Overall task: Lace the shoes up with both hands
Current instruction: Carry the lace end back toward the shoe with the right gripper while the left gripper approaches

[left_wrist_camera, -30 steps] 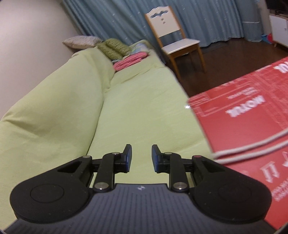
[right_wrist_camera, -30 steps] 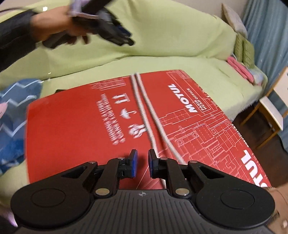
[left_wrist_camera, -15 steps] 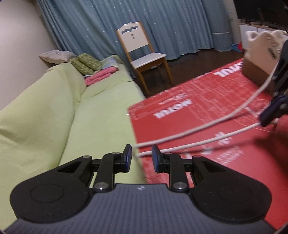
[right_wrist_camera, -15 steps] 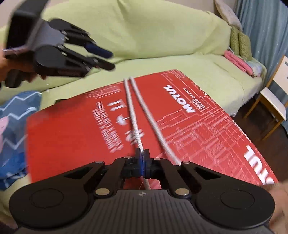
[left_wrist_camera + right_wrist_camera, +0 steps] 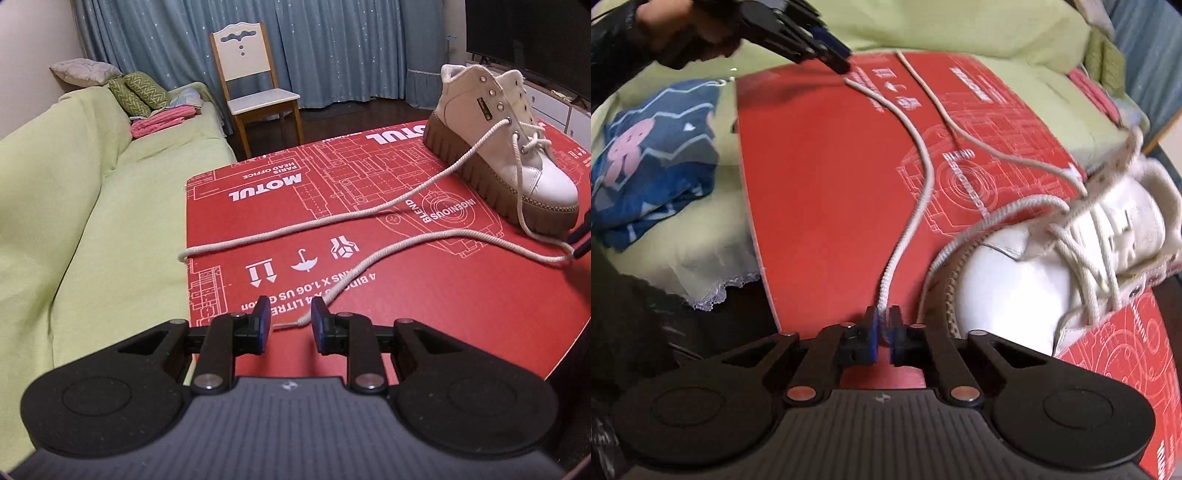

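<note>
White lace (image 5: 925,173): runs lengthwise over red board (image 5: 820,192), from boot (image 5: 1082,251) toward couch (image 5: 92,221).
Near strand: lies between right tool (image 5: 882,332) pads, jaws opening, grip slackening.
Free tip (image 5: 295,324): just ahead of left tool (image 5: 290,320), the nearer one; jaws parted, empty.
Pose: both angled downward.

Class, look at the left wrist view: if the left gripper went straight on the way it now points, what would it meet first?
Probably the lace end, lying just ahead of the left gripper between its open jaws, on the red board; depth is uncertain.
</note>
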Available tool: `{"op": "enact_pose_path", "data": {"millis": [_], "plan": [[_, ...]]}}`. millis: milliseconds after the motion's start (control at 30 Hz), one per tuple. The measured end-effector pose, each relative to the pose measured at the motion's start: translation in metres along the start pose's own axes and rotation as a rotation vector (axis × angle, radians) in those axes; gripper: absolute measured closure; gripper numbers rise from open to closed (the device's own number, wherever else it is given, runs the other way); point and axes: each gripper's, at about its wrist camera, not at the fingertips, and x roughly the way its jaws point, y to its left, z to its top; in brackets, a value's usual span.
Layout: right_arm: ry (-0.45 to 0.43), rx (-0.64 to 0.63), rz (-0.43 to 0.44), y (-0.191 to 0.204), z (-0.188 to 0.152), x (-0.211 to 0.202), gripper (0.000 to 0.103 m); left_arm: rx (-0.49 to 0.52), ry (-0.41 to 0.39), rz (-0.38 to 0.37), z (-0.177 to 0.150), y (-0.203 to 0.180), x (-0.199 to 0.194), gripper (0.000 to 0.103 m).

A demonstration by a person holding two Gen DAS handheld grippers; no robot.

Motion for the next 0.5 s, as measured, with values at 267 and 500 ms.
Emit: {"op": "enact_pose_path", "data": {"millis": [267, 500], "plan": [[-0.298, -0.087, -0.016, 0.012, 0.075, 0.010, 0.093, -0.007, -0.004, 0.050, -0.004, 0.007, -0.012, 0.081], [-0.324, -0.256, 0.041, 0.029, 0.159, 0.078, 0.092, -0.028, -0.014, 0.084, -0.015, 0.013, -0.025, 0.081]]}}
